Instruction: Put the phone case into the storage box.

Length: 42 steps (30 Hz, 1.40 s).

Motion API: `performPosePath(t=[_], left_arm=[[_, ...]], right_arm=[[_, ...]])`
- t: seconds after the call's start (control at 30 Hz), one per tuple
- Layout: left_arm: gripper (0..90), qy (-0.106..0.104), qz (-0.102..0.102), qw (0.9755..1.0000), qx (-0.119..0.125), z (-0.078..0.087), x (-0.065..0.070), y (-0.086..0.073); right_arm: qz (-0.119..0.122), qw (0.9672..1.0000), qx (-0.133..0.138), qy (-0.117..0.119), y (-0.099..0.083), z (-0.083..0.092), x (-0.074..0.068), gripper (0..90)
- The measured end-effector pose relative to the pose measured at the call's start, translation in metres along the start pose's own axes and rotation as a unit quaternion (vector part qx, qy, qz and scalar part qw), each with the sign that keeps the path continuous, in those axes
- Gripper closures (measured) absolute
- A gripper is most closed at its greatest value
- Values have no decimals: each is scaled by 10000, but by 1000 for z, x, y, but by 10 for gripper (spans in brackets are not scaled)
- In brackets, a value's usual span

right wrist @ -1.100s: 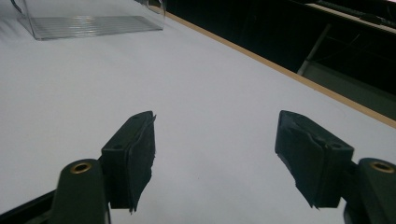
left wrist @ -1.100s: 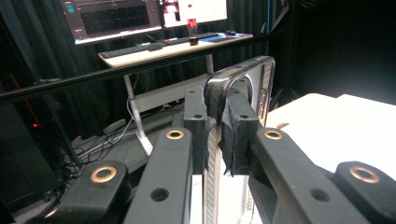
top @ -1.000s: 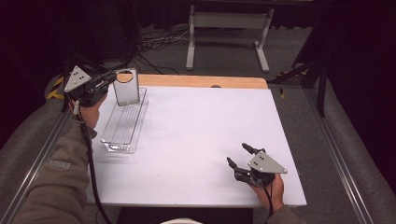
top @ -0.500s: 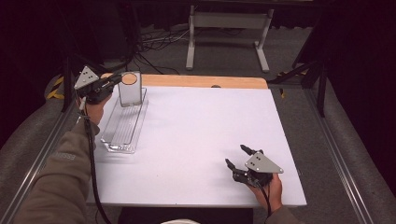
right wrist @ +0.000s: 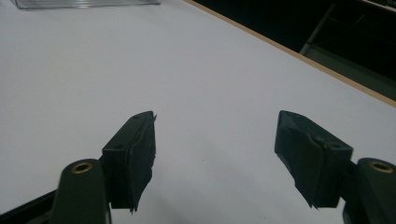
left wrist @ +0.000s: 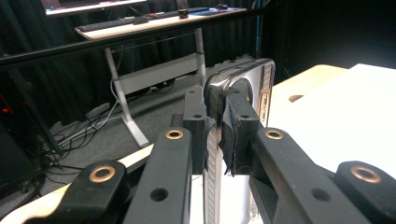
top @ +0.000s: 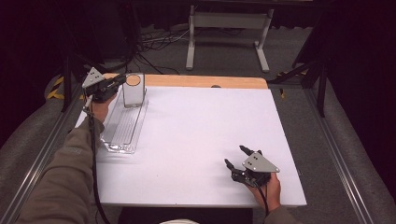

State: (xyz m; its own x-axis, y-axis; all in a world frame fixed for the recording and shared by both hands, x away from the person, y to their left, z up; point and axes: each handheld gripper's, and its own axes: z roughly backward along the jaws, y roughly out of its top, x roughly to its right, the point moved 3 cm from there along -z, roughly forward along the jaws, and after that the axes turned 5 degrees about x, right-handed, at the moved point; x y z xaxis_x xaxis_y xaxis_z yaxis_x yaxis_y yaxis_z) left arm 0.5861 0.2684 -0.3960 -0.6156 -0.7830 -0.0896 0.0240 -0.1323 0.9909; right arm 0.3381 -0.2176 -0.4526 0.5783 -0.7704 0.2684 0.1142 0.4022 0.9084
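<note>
A clear, silvery tumbler (top: pixel 133 91) stands upright at the far end of a long clear plastic tray (top: pixel 122 127) on the table's left side. My left gripper (top: pixel 119 83) reaches in from the left and is shut on the tumbler's rim. In the left gripper view the tumbler's wall (left wrist: pixel 244 88) is pinched between both pads of the left gripper (left wrist: pixel 215 126). My right gripper (top: pixel 234 155) rests low near the table's front right, open. The right gripper view shows the right gripper (right wrist: pixel 215 140) with wide jaws and bare white table between them.
The white tabletop (top: pixel 205 126) has a wooden strip (top: pixel 201 81) along its far edge. The tray's edge (right wrist: pixel 84 3) lies far ahead of the right gripper. A metal stand (top: pixel 226 28) and cables lie on the floor beyond the table. Rails run along both sides.
My left gripper has carried the tumbler a little to the right, over the tray's far end. The right gripper has barely moved.
</note>
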Motion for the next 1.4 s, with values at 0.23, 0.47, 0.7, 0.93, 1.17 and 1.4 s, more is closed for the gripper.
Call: performPosePath(t=[0.23,0.47,0.7,0.93,1.17,1.4], left_arm=[[790,249,-57,9997,-53,-2,-12,-5],[755,442,-132,9986,-253,-10,-23,-6],[717,701,-194,9964,-429,-16,-28,-10],[626,978,-298,9933,-540,-20,-28,-11],[565,1107,-279,9917,-591,-18,-28,-10],[489,1073,-139,9921,-632,-11,-27,-7]], right_arm=[[-51,10000,-57,28,-3,0,1,300],[-6,9999,-122,115,-5,-2,-1,298],[19,9997,-163,170,-6,-4,-2,295],[61,9996,-176,189,-6,-6,-4,294],[64,9997,-168,180,-5,-5,-4,294],[82,9998,-112,149,-3,-4,-4,294]])
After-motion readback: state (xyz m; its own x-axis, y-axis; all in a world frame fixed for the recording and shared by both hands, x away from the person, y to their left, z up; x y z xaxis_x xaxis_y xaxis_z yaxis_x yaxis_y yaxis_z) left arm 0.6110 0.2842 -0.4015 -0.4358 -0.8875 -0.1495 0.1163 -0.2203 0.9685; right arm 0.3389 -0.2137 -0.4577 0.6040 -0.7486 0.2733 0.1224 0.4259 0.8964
